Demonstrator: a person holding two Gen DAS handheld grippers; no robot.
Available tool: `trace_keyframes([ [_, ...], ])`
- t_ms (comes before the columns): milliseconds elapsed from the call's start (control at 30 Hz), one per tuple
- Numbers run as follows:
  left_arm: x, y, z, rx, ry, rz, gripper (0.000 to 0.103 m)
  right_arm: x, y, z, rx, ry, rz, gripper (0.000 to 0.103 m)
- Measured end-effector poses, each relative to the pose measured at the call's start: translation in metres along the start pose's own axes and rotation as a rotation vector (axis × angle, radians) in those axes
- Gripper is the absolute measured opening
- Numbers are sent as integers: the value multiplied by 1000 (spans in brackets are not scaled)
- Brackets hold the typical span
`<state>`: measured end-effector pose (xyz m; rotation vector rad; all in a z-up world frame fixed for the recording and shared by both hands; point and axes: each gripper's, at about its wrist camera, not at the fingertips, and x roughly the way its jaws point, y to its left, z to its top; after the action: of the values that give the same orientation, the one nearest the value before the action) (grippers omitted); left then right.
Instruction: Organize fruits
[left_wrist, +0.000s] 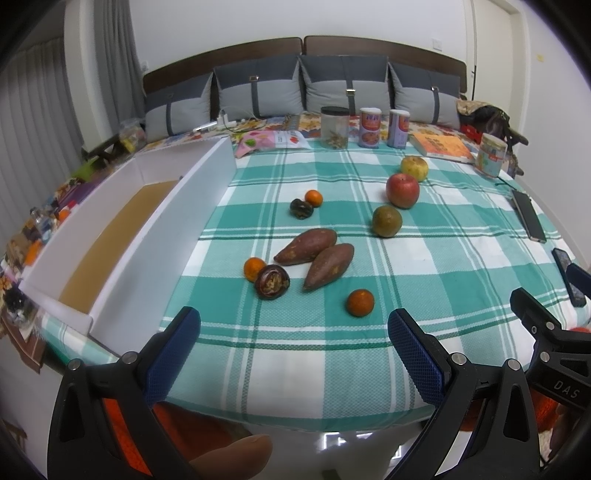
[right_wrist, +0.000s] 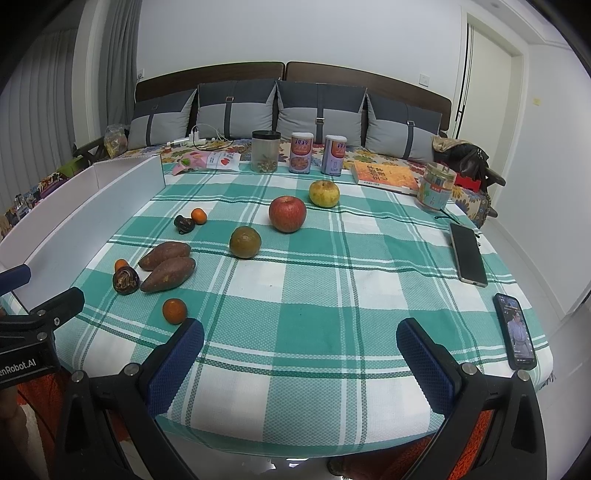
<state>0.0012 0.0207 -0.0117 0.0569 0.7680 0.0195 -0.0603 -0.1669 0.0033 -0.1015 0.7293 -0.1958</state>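
Note:
Fruit lies scattered on a green-checked tablecloth (left_wrist: 295, 350). A red apple (left_wrist: 402, 190) (right_wrist: 287, 213), a yellow apple (left_wrist: 414, 168) (right_wrist: 324, 193) and a greenish orange (left_wrist: 386, 220) (right_wrist: 245, 242) sit toward the right. Two sweet potatoes (left_wrist: 314, 254) (right_wrist: 168, 266) lie mid-table. Small tangerines (left_wrist: 360, 302) (right_wrist: 174, 311) and dark passion fruits (left_wrist: 272, 282) (right_wrist: 126, 280) lie around them. My left gripper (left_wrist: 293, 328) is open and empty over the front edge. My right gripper (right_wrist: 300, 339) is open and empty too.
A long white box (left_wrist: 122, 229) with a brown bottom stands along the left side. Jars and cans (left_wrist: 369, 127), a book (left_wrist: 441, 147) and snack bags stand at the back. Two phones (right_wrist: 467, 254) (right_wrist: 515, 330) lie at the right edge.

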Motion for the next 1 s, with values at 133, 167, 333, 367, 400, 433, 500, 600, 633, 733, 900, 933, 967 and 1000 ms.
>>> trace_keyframes([
  [133, 0, 0, 0, 0, 0, 0, 102, 1, -2, -1, 6, 4, -2, 103],
  [167, 0, 0, 0, 0, 1, 0, 102, 1, -2, -1, 5, 3, -2, 103],
  [333, 0, 2, 0, 0, 1, 0, 102, 2, -2, -1, 4, 4, -3, 103],
  [367, 0, 1, 0, 0, 1, -1, 102, 2, -2, -1, 4, 4, -2, 103],
  [400, 0, 0, 0, 0, 1, -1, 102, 2, -2, -1, 5, 4, -3, 103],
  [433, 0, 1, 0, 0, 1, 0, 102, 2, -2, -1, 5, 4, -3, 103],
  [500, 0, 0, 0, 0, 0, 0, 102, 2, -2, -1, 5, 5, -4, 103],
  [600, 0, 0, 0, 0, 1, -1, 102, 2, -3, -1, 3, 5, -4, 103],
  [633, 0, 0, 0, 1, 1, -1, 102, 2, -3, -1, 3, 5, -4, 103],
  [733, 0, 0, 0, 0, 1, -1, 102, 2, -3, -2, 2, 9, -3, 103],
  [900, 0, 0, 0, 0, 1, 0, 102, 3, -2, -2, 0, 9, -4, 103],
  [933, 0, 0, 0, 0, 1, -1, 102, 3, -2, -2, 1, 9, -4, 103],
  [967, 0, 1, 0, 0, 2, -1, 102, 3, -3, -2, 1, 9, -4, 103],
  [1000, 0, 0, 0, 0, 1, -1, 102, 2, -2, -2, 1, 10, -4, 103],
])
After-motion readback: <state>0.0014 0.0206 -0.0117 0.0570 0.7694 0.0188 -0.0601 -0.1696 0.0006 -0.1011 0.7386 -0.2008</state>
